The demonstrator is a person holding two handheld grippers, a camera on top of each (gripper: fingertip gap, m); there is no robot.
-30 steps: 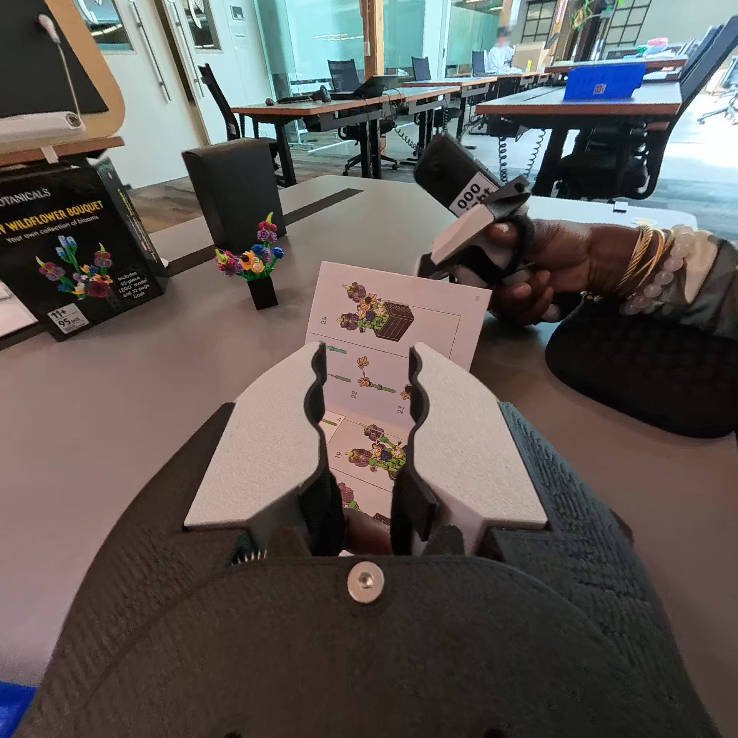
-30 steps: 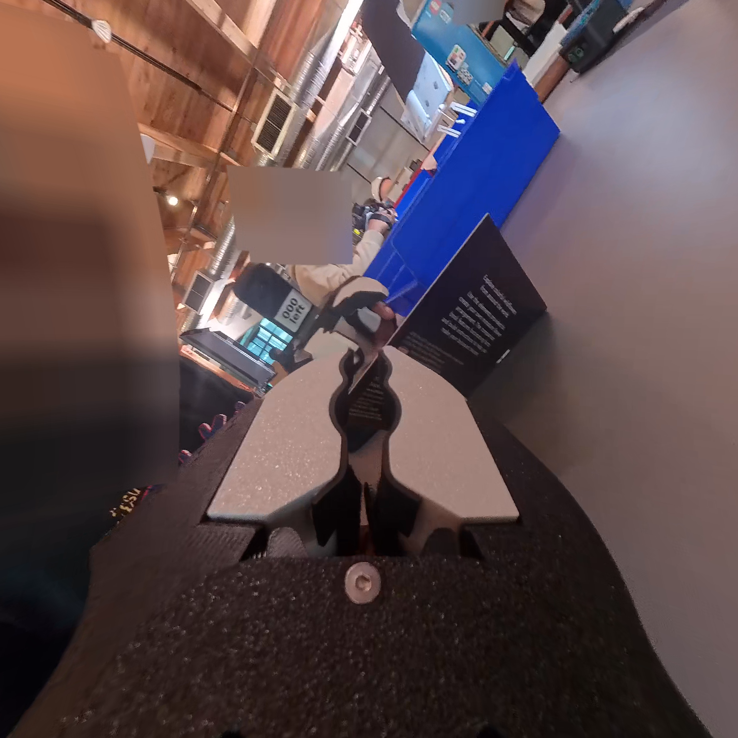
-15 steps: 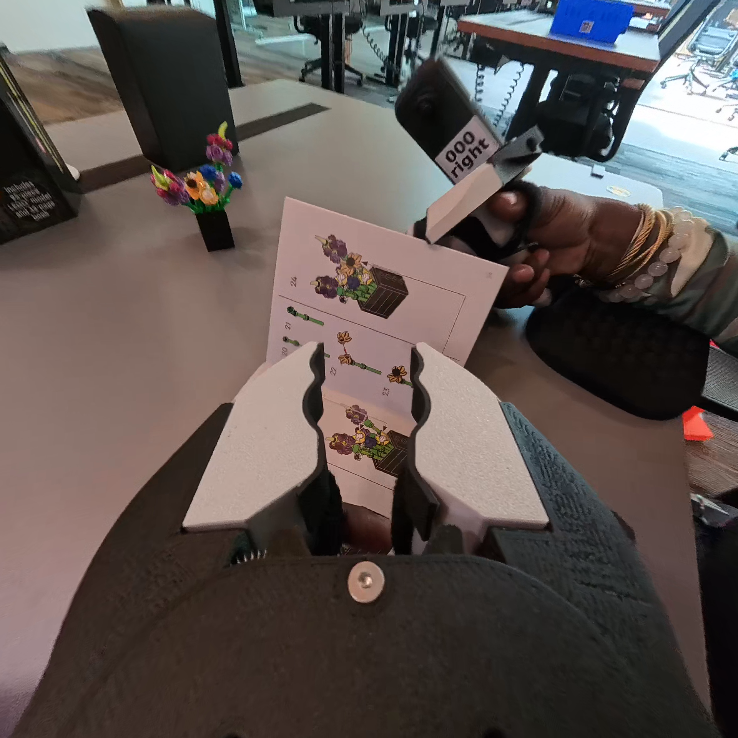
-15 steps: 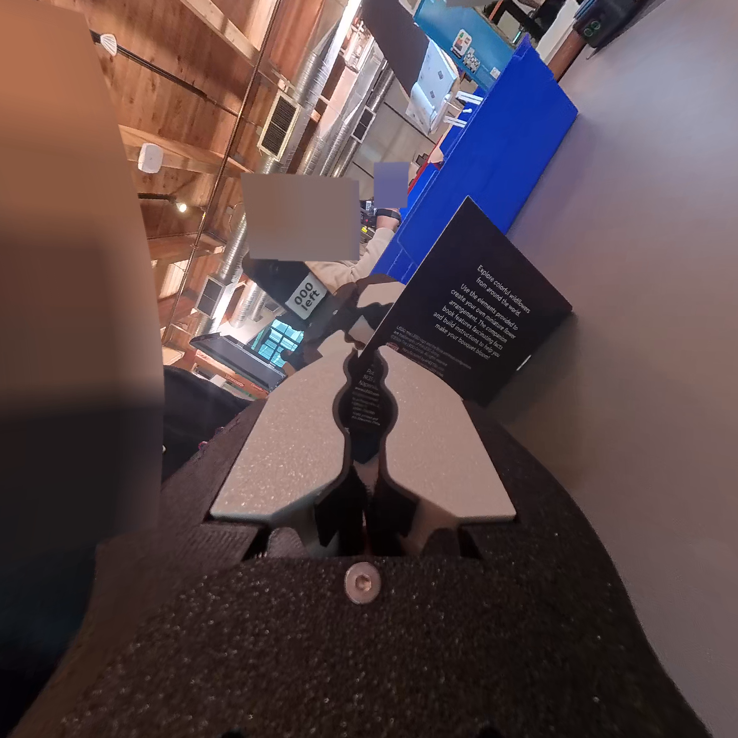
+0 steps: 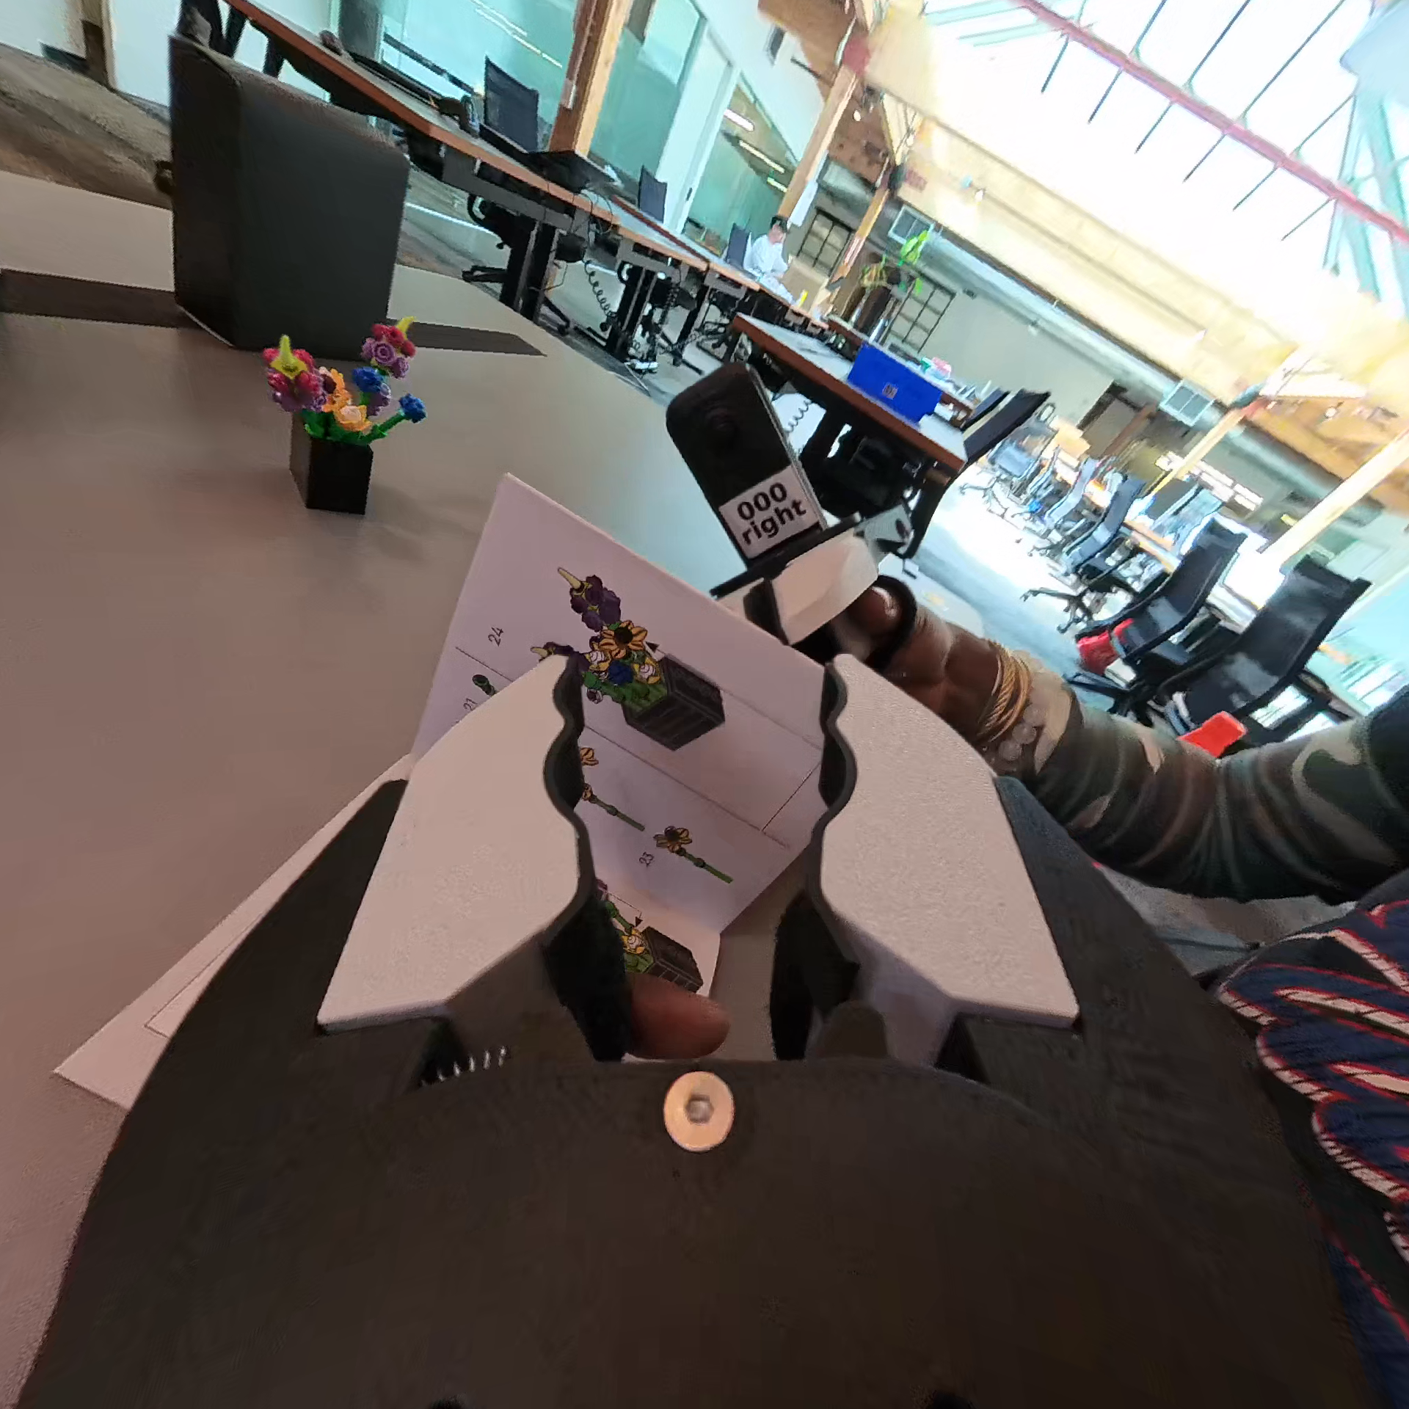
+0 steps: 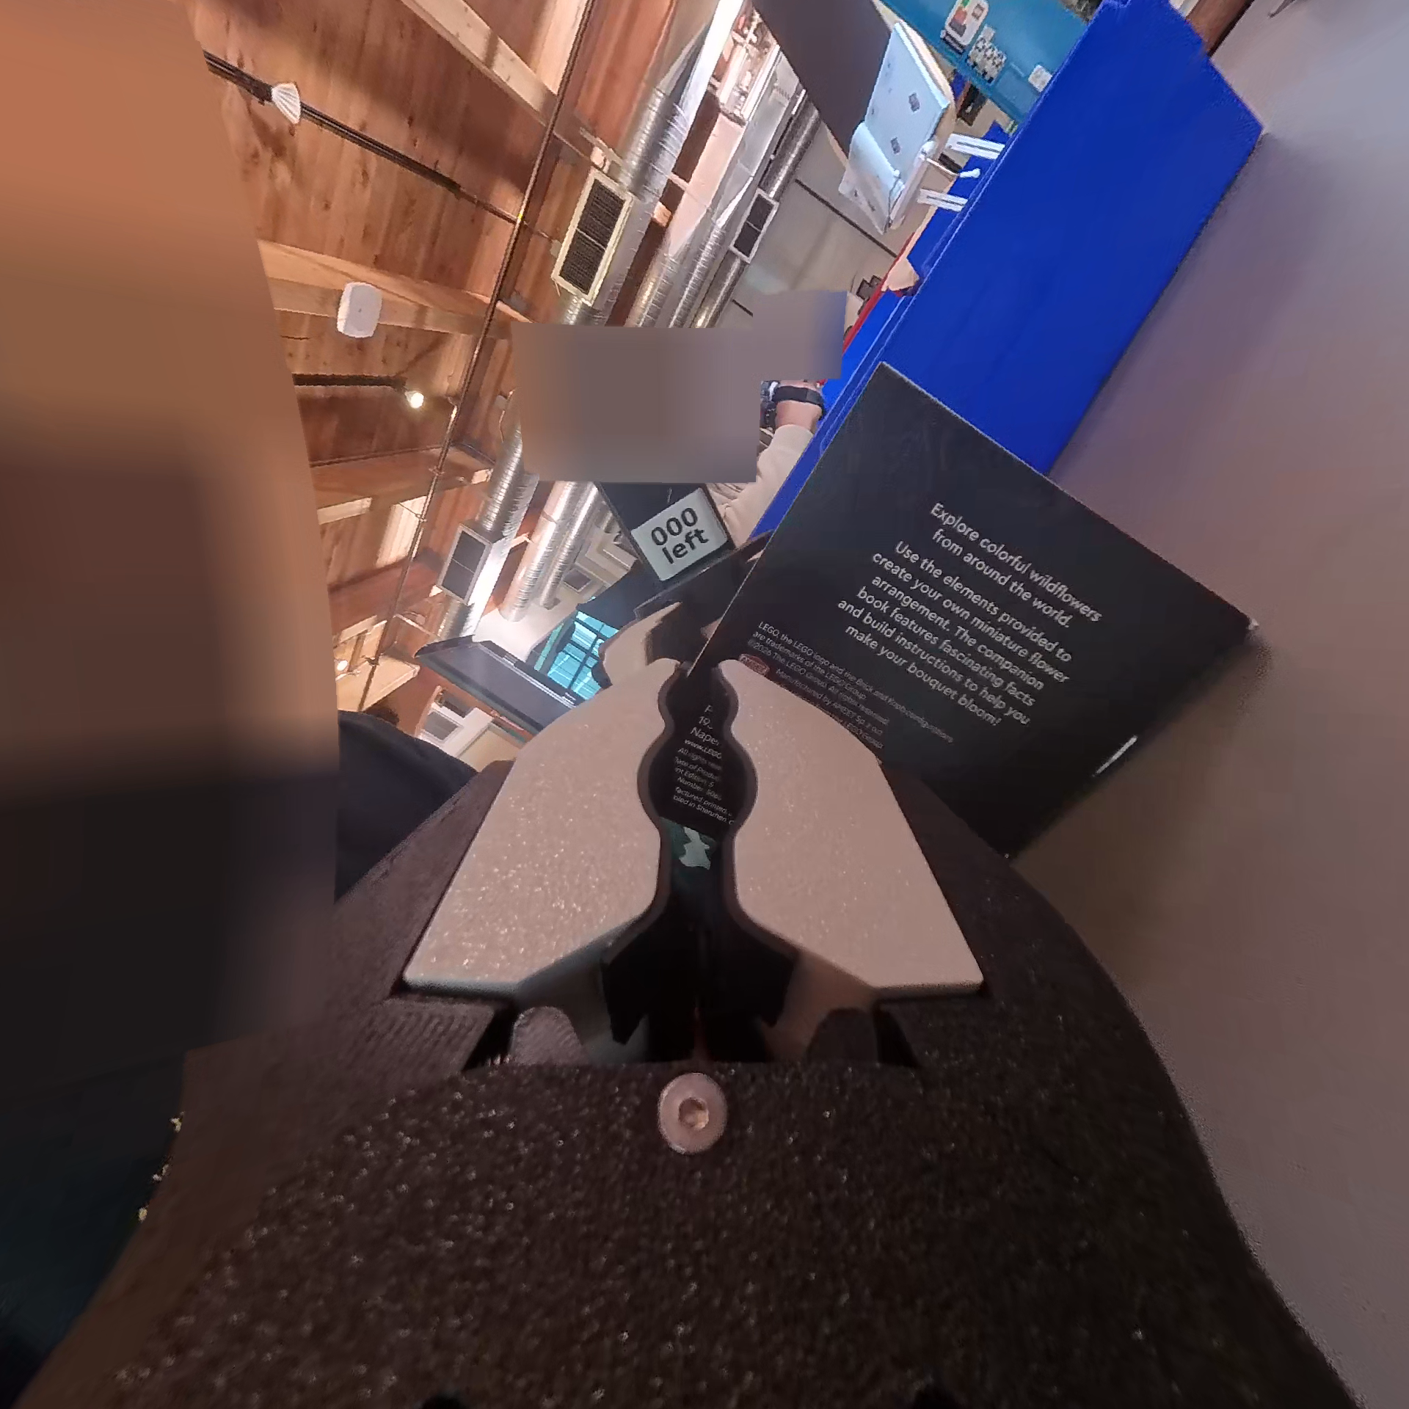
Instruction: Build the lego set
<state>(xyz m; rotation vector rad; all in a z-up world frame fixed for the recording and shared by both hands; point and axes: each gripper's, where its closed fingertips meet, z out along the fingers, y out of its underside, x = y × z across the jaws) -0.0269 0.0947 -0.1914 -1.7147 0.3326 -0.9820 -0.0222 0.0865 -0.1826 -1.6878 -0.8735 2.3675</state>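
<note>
Grey tabletop (image 5: 152,648) in a skylit open office with rows of long desks behind. Spread wide over the near pages of a white paper instruction booklet (image 5: 549,556) printed with flower diagrams: the left tongs (image 5: 698,678), gripping nothing, a fingertip showing at the root of the jaws. Pressed together on the booklet's far right edge, just beyond the left tongs: the right tongs (image 6: 698,671), pinching the glossy black back cover (image 6: 976,648) and tilting that leaf up off the table, held by a hand (image 5: 938,671) with bracelets at the wrist. Probably lifted this way to turn or close the leaf, with the left tongs kept spread and low, ready to steady the pages lying flat.

Well ahead and to the left of the left tongs, apart from the booklet: a small multicoloured lego flower bouquet (image 5: 339,404) standing upright in a black square pot, looking fully assembled and matching the final diagram on the raised page, hence likely set aside out of the way. Farther beyond it, a tall dark upright block (image 5: 282,206). Beyond the right tongs and behind the cover, blue plastic bins (image 6: 1067,267).

By count: two tongs, one booklet, one bouquet in one pot, one dark block. Number of bins not clear. No loose bricks in sight.
</note>
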